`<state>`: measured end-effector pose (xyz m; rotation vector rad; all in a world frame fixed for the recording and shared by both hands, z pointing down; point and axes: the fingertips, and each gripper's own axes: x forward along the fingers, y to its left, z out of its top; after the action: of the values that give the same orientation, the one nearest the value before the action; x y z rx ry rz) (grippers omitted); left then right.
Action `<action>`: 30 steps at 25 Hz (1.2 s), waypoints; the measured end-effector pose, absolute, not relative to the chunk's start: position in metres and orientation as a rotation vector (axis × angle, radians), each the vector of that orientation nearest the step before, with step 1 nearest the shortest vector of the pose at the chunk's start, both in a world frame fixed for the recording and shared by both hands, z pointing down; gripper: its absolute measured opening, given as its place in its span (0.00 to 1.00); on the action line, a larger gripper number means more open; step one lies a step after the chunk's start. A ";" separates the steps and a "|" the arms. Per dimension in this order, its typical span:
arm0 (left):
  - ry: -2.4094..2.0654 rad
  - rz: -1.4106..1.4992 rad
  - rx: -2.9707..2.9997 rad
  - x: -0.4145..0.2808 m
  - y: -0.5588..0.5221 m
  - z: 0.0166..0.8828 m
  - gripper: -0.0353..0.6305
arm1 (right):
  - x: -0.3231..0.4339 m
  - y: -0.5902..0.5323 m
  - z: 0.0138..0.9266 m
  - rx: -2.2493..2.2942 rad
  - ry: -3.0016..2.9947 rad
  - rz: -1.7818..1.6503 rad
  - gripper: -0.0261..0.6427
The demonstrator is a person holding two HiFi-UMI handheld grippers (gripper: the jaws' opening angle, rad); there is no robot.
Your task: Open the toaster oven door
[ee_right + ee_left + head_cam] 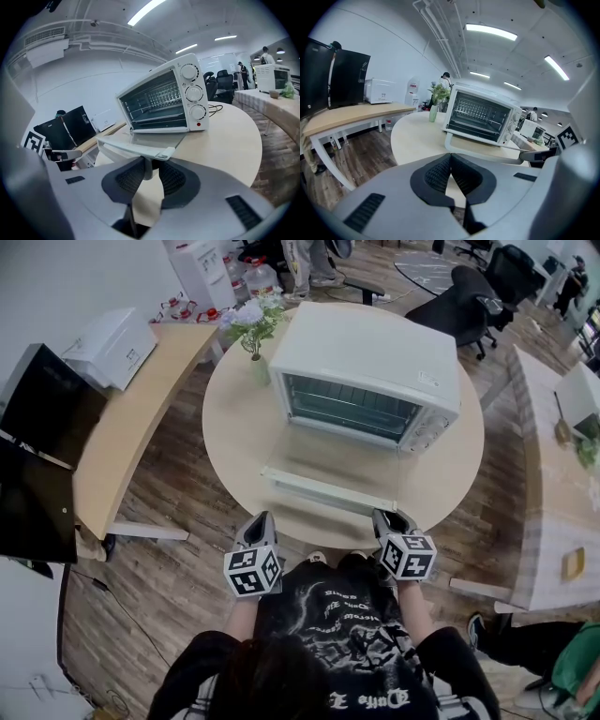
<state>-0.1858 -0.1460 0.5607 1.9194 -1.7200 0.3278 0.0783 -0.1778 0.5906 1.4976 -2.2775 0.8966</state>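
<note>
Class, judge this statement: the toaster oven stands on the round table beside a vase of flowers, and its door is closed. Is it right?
Not quite. The door is open, folded down flat in front of the toaster oven, as the head view shows. The rest holds: the oven stands on the round table beside the vase of flowers.

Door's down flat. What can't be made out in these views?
- Head view: where the right gripper meets the door handle; the gripper's own body covers it.
- Right gripper view: markings on the dials, too small to read.
- Head view: the cavity's back in the toaster oven, hidden under its top.
</note>
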 end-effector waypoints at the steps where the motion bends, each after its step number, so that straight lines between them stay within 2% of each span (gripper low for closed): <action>1: -1.718 0.332 1.921 -0.186 -0.146 0.561 0.08 | 0.078 -0.177 0.593 1.497 -2.277 0.892 0.19; 30: -1.634 0.465 1.993 -0.177 -0.152 0.577 0.08 | 0.077 -0.164 0.650 1.499 -2.171 0.842 0.17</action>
<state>-0.1767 -0.1516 0.5770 1.9935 -1.6345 0.4647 0.0774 -0.1639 0.6504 1.4991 -2.1707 0.8416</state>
